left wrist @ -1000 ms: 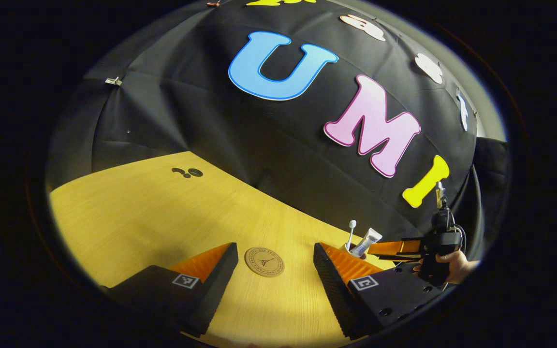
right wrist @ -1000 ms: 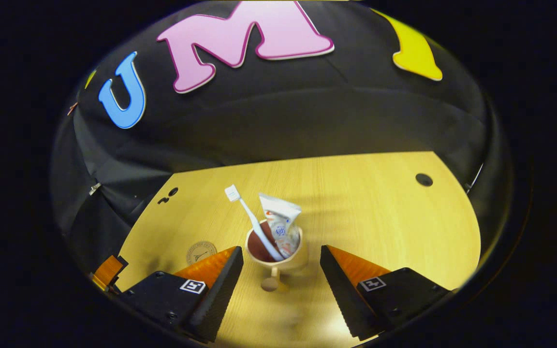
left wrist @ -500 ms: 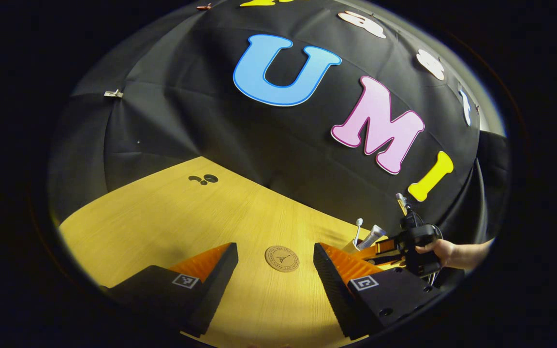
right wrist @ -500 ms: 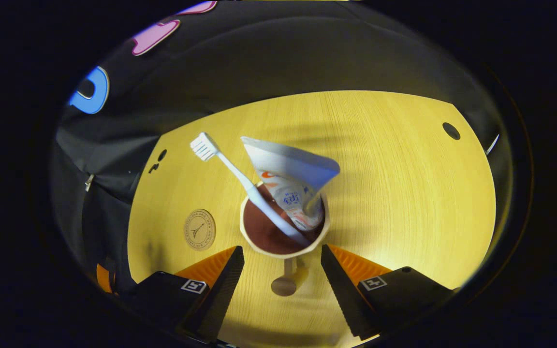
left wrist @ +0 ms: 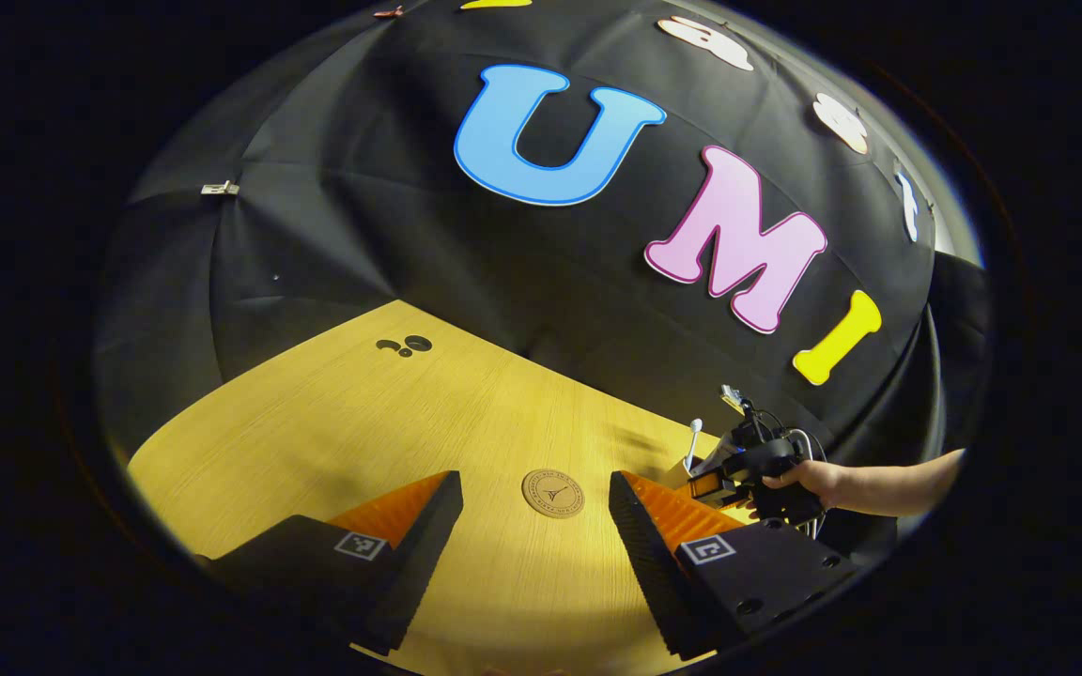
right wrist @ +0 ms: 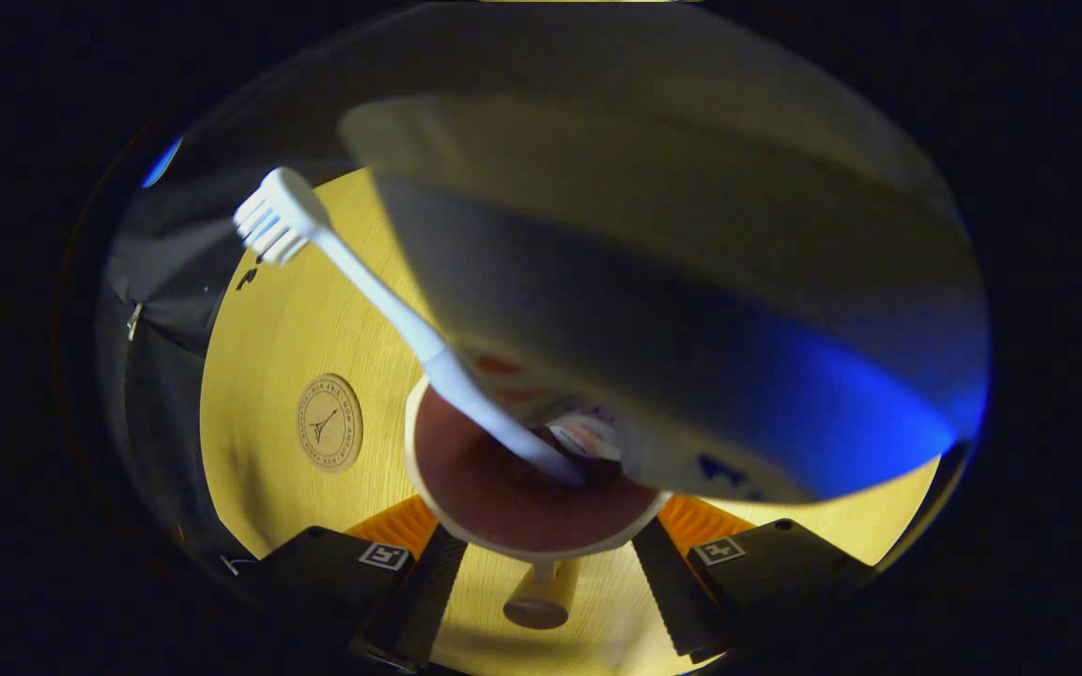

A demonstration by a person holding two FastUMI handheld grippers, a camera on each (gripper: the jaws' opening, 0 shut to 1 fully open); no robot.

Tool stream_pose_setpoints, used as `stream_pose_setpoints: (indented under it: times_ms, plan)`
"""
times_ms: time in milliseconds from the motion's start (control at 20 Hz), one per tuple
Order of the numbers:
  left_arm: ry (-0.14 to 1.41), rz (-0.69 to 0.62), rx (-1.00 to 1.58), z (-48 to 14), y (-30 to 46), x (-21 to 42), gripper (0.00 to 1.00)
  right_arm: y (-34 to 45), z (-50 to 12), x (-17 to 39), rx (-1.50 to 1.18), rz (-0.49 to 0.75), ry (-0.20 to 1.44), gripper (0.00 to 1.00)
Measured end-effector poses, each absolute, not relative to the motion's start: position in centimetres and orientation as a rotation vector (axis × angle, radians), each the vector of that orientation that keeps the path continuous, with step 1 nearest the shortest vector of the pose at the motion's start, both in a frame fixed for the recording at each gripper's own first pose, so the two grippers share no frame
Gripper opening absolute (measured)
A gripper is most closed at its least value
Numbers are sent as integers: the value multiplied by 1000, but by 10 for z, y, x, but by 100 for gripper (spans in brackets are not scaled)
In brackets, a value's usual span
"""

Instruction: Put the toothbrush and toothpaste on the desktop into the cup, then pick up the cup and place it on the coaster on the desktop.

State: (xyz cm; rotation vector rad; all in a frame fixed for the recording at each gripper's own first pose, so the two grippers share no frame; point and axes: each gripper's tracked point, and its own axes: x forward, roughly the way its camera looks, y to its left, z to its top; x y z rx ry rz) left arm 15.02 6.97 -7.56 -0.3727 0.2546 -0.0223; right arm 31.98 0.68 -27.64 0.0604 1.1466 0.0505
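Cup [right wrist: 532,488]: stands on the bench [right wrist: 259,357], between the fingers of the right hand-held gripper [right wrist: 541,582], rim wide in the right gripper view. Its handle [right wrist: 541,601] points back toward the camera.

Toothbrush [right wrist: 363,291]: in the cup, leaning left, bristles up.

Toothpaste [right wrist: 672,282]: in the cup, leaning toward the lens, blurred and very large.

Coaster [right wrist: 329,422]: flat on the bench, left of the cup, well apart from it. In the left gripper view the coaster [left wrist: 552,493] lies ahead of the left hand-held gripper [left wrist: 536,554].

Right hand-held gripper: fingers flank the cup below its rim; whether they press on the wall I cannot tell.

Left hand-held gripper: jaws wide apart, holding nothing, low over the bench.

Step in hand, judged: grasping the cup. Close squarely on the wall below the rim, clear of the handle; lift straight and level so the leaning contents stay in; carry left to the coaster.

Obscured: the cup's wall and the finger contact lie under the rim; the toothpaste hides the bench beyond. In the left gripper view the cup is masked by that gripper's own right finger and the far gripper [left wrist: 738,465].
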Motion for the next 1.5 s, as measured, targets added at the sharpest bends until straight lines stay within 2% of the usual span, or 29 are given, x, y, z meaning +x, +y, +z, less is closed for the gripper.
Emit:
stream_pose_setpoints:
  times_ms: [200,400,450,500,550,600,750,800,900,1050,1250,1300,1350,1500]
  plan:
    - [286,-25,-368,-88,60,147,98,3,-274,320,48,33,1151,78]
    - [315,-30,-373,-96,53,144,98,3,-274,321,39,29,1162,73]
    - [324,-27,-363,-99,53,143,98,5,-274,317,38,26,1171,65]
    - [328,-28,-355,-101,53,141,98,5,-274,315,33,25,1177,68]
    - [333,-31,-351,-103,50,141,98,4,-274,313,28,23,1180,59]
    - [340,-32,-348,-104,49,141,98,3,-276,312,17,13,1188,39]
    - [346,-32,-346,-105,48,137,98,8,-278,312,4,10,1190,36]
    - [349,-33,-349,-105,48,135,98,8,-279,313,-6,14,1184,42]
    - [356,-32,-354,-107,48,132,98,7,-278,312,-10,14,1181,30]
    - [369,-30,-356,-113,48,125,98,3,-277,315,-37,20,1158,34]
    - [384,-25,-350,-119,48,121,98,1,-279,316,-75,29,1128,31]
    - [386,-26,-351,-120,48,121,98,0,-279,316,-80,27,1124,25]
    - [388,-27,-350,-122,47,120,98,1,-280,316,-79,25,1120,31]
    - [396,-28,-343,-126,45,118,98,1,-278,321,-93,26,1087,31]
